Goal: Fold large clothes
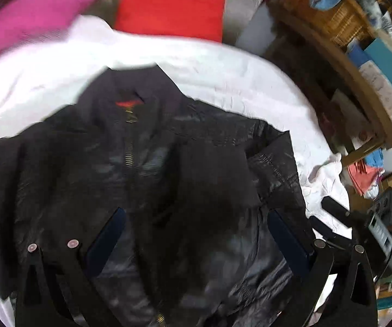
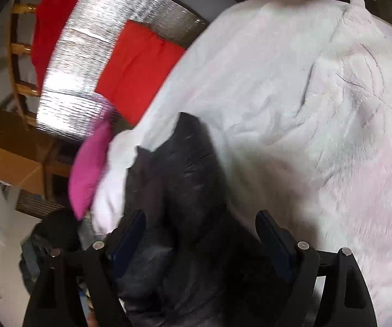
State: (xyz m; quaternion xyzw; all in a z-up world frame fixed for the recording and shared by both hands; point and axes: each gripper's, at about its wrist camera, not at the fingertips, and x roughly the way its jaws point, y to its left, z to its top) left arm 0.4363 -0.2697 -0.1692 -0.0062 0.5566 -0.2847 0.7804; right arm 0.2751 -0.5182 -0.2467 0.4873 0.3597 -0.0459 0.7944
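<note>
A black zip-up jacket (image 1: pixel 147 163) lies front-up on a white cloth (image 1: pixel 223 68), collar at the far side, a sleeve folded across its right chest. My left gripper (image 1: pixel 196 218) hovers open over the jacket's lower front, its fingers (image 1: pixel 114 226) spread wide and holding nothing. In the right wrist view a bunched part of the jacket (image 2: pixel 179 179) lies between the fingers of my right gripper (image 2: pixel 201 223). The jaws stand wide apart, the fabric loose between them. The right gripper's arm also shows at the lower right edge of the left wrist view (image 1: pixel 340 209).
A folded red garment (image 1: pixel 171 5) and a pink one (image 1: pixel 30 19) lie at the far edge of the white cloth (image 2: pixel 305 109). A silver padded sheet (image 2: pixel 87 62) lies beyond. A wooden shelf with boxes (image 1: pixel 364 62) stands at the right, a cardboard box (image 2: pixel 8 160) at the left.
</note>
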